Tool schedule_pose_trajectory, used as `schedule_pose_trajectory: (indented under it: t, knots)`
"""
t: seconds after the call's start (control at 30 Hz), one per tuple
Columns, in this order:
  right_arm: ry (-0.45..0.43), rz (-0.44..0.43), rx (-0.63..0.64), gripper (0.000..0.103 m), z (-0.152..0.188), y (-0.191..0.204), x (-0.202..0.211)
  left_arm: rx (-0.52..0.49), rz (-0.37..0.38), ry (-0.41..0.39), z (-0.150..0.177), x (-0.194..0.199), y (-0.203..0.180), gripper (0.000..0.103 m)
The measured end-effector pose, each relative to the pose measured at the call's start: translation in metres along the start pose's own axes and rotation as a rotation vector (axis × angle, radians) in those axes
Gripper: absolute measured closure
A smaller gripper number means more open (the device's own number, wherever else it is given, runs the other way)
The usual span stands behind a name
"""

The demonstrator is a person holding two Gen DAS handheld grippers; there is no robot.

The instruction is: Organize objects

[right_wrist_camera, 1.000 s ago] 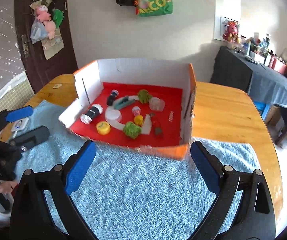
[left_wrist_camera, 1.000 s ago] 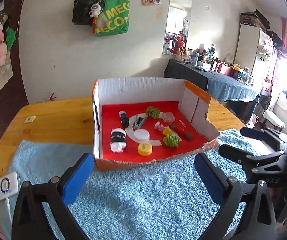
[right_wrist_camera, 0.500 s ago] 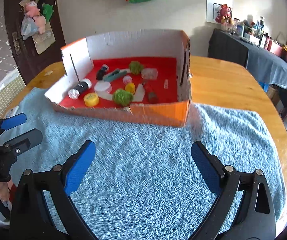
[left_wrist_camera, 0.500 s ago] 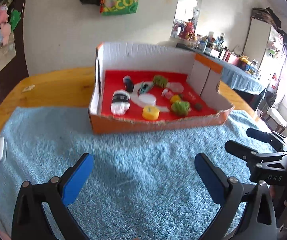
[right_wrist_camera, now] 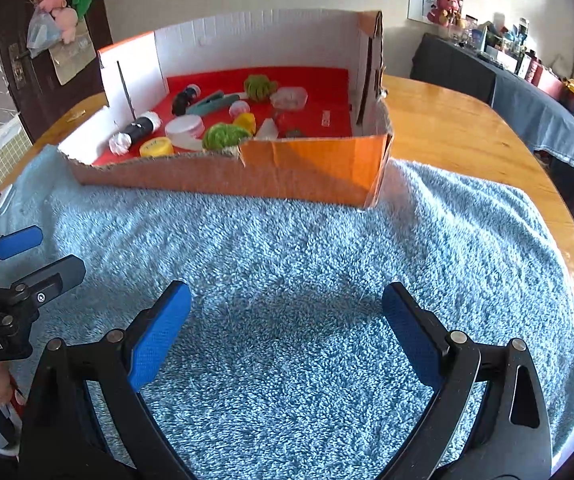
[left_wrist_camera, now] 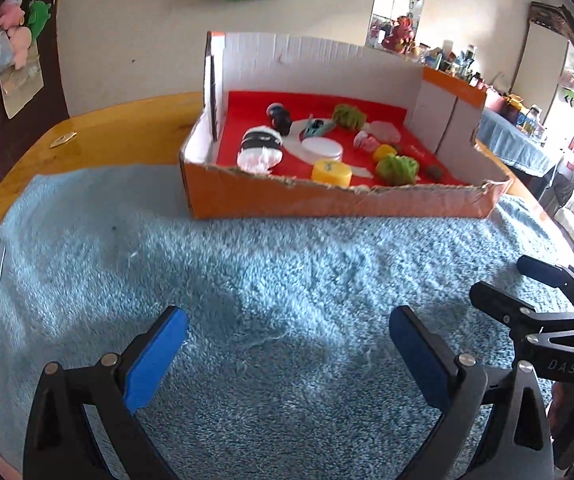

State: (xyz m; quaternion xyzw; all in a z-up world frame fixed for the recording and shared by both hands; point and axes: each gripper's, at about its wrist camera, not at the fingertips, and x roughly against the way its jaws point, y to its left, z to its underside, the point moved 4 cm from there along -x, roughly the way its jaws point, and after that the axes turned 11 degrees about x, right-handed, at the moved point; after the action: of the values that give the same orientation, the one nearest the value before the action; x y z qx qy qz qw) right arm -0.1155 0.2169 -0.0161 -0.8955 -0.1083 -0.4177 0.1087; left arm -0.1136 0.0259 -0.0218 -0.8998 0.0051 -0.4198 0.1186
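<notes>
Cardboard box [left_wrist_camera: 339, 200], orange outside and red-floored, sits at 12 o'clock on the blue towel [left_wrist_camera: 271, 280], holding small items including a yellow cap [left_wrist_camera: 331, 171]. Left gripper [left_wrist_camera: 287, 354] and right gripper [right_wrist_camera: 285, 330]: jaws spread wide, empty, over the towel. Only the right view shows the box's right outer wall.

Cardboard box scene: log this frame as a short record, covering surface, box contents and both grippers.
surface: blue towel on a wooden table
container: cardboard box, open top, red floor
contents: yellow cap, white lid, two green fuzzy balls, other small items
left gripper: open, empty, over the towel
right gripper: open, empty, over the towel
</notes>
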Motion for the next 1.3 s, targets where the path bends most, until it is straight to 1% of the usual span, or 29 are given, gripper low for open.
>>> schedule_pose_trajectory:
  t: [0.1,0.23,0.3,0.47,1.3]
  knots:
    - [0.008,0.027,0.009,0.005,0.0020,-0.0001,-0.0025,-0.008,-0.020,-0.010,0.0008,-0.0013,0.0001,0.000]
    - [0.006,0.045,0.005,0.000,0.0031,-0.0013,-0.0033,-0.028,-0.055,-0.012,0.0021,-0.0032,-0.0020,0.000]
    - [0.001,0.045,-0.001,0.000,0.0037,-0.0023,-0.0029,-0.033,-0.074,-0.012,0.0022,-0.0042,-0.0022,0.000]
    - [-0.005,0.050,0.001,0.000,0.0043,-0.0015,-0.0022,-0.020,-0.093,-0.016,0.0009,-0.0063,-0.0005,0.000]
    - [-0.011,0.071,-0.029,0.000,0.0045,-0.0039,-0.0010,-0.019,-0.103,-0.023,0.0005,-0.0076,-0.0008,0.000]
